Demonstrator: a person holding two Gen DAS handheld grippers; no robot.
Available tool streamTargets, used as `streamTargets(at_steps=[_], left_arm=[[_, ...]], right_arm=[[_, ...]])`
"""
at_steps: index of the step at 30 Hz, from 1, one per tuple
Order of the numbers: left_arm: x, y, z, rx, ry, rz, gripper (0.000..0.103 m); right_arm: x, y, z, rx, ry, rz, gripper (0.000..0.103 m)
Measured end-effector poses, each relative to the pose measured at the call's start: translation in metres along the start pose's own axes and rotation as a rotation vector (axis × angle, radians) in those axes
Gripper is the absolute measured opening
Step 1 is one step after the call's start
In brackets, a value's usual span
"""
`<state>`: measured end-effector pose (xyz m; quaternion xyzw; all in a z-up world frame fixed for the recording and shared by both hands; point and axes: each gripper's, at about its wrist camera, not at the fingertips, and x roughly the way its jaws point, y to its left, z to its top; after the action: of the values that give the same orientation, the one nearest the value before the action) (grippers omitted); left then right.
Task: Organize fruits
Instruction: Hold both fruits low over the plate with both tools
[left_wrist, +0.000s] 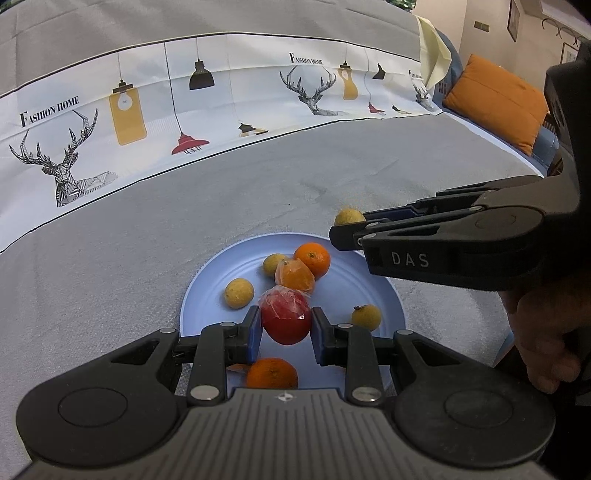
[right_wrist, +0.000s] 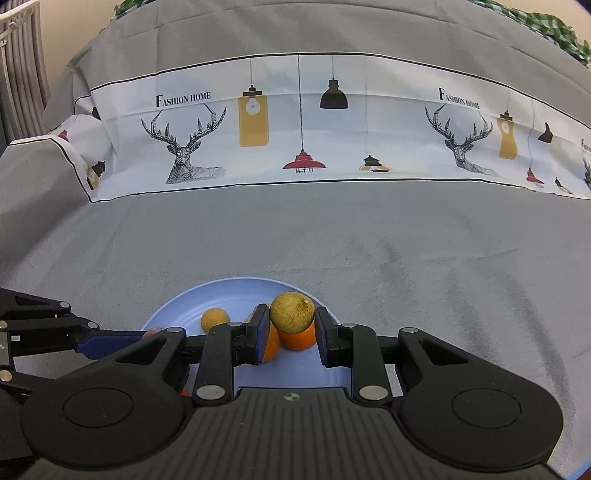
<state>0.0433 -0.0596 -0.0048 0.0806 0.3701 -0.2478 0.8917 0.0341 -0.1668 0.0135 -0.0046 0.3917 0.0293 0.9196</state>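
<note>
Grey cloth (left_wrist: 110, 277) over counter, deer-print band (right_wrist: 295, 129) behind; left hand-held gripper (left_wrist: 286, 326) clamping wrapped red fruit (left_wrist: 286, 319), right hand-held gripper (right_wrist: 291, 326) clamping yellow fruit (right_wrist: 291, 312) above blue plate (left_wrist: 207, 291).

The left gripper (left_wrist: 286, 330) is squeezing a wrapped red fruit (left_wrist: 285, 318) between its blue fingers (left_wrist: 254, 334). The right gripper (right_wrist: 291, 326) is pinching a small yellow fruit (right_wrist: 291, 311), reaching in sideways.

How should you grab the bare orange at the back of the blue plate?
Probably pinch the orange across its round middle, coming down from above. It sits stem up on the blue plate, with a wrapped orange piece pressed against its near-left side, so a side approach looks crowded. Fingers fit best at its far-left and near-right sides.
</note>
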Motion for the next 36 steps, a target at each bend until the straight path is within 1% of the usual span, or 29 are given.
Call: streamTargets(at_steps=[36], left_arm=[[-0.0012,0.0028,0.0016,-0.009,-0.005,-0.003,0.030]], right_arm=[[0.0024,0.0013,-0.0024,-0.013,0.003,0.000,0.027]])
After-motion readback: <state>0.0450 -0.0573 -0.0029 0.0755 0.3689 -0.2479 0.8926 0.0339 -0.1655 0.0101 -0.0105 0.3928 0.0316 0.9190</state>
